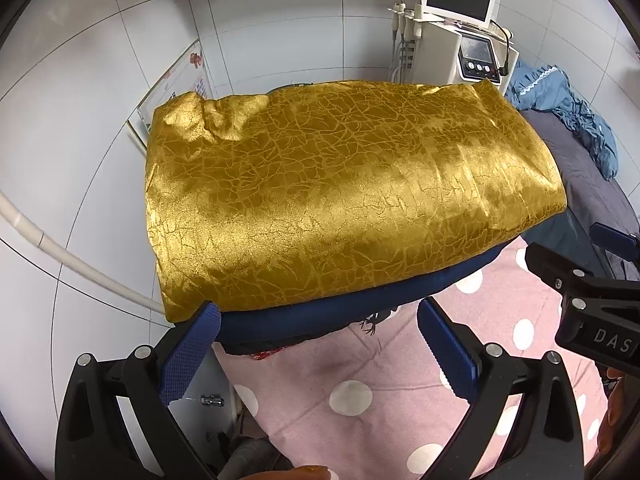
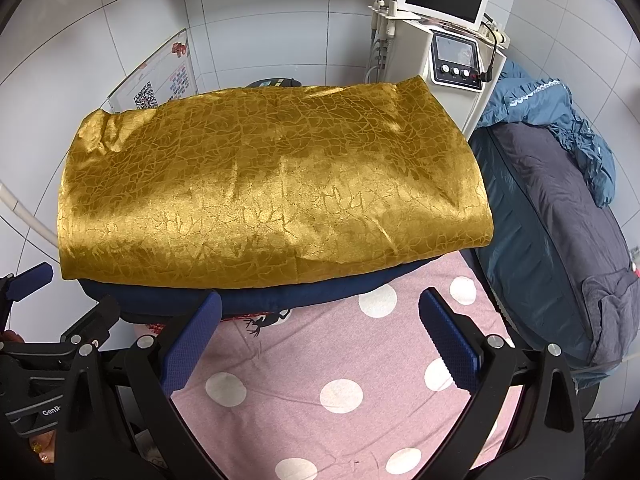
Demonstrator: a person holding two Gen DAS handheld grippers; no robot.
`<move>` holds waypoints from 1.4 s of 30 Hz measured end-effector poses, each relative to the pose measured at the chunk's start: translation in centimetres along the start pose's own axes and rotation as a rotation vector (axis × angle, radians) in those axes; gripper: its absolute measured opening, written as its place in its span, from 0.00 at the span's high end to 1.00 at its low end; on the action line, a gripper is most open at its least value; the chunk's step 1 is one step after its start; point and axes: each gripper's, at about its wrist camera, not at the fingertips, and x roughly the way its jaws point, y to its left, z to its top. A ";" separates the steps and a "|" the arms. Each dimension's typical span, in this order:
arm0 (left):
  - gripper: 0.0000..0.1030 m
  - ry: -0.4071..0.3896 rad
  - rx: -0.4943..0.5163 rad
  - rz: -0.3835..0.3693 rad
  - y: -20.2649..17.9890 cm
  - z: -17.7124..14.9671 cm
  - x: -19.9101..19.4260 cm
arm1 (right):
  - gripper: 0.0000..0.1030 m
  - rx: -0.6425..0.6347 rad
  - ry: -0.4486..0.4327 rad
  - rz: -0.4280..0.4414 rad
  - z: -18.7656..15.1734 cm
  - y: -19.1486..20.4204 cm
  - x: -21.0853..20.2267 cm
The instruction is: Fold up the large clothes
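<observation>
The gold garment (image 2: 272, 184) lies folded in a flat rectangle on a navy folded piece (image 2: 320, 292), at the far end of your pink dotted bedsheet (image 2: 340, 360). Your left hand-held gripper (image 1: 318, 352) and right hand-held gripper (image 2: 320, 344) both hang released, jaws spread, empty, just short of the pile. Beyond stands a white machine (image 2: 444, 40); a blue-grey bedding heap (image 2: 552, 200) lies right.

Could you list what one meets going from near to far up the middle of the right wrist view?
Right claw → pink polka-dot sheet → navy folded cloth → gold folded cloth → white tiled wall.
</observation>
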 end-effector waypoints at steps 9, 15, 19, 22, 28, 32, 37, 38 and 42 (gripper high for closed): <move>0.06 0.000 0.003 0.002 -0.1 0.0 0.0 | 0.05 -0.001 0.001 0.000 0.0 0.0 0.0; 0.06 0.001 0.003 0.003 -0.1 0.0 0.0 | 0.05 0.000 0.001 0.000 0.0 0.0 0.0; 0.06 0.001 0.004 0.003 -0.1 0.0 0.0 | 0.05 -0.001 0.001 0.000 0.0 0.1 0.0; 0.06 0.002 0.003 0.003 -0.1 0.0 -0.1 | 0.05 -0.002 0.001 -0.001 0.0 0.1 0.0; 0.06 0.002 0.004 0.003 0.0 0.0 0.0 | 0.05 0.001 0.001 0.000 0.0 0.1 0.0; 0.06 0.003 0.008 0.003 0.0 -0.1 0.1 | 0.05 -0.002 0.000 -0.001 0.0 0.1 0.0; 0.06 0.007 0.010 0.004 0.0 0.0 0.2 | 0.05 -0.001 0.001 0.001 -0.1 0.2 0.0; 0.06 0.007 0.010 0.005 0.0 -0.1 0.2 | 0.05 -0.002 0.000 0.001 -0.1 0.2 0.0; 0.06 0.008 0.012 0.007 0.0 0.0 0.3 | 0.05 -0.001 0.001 0.001 -0.1 0.2 0.1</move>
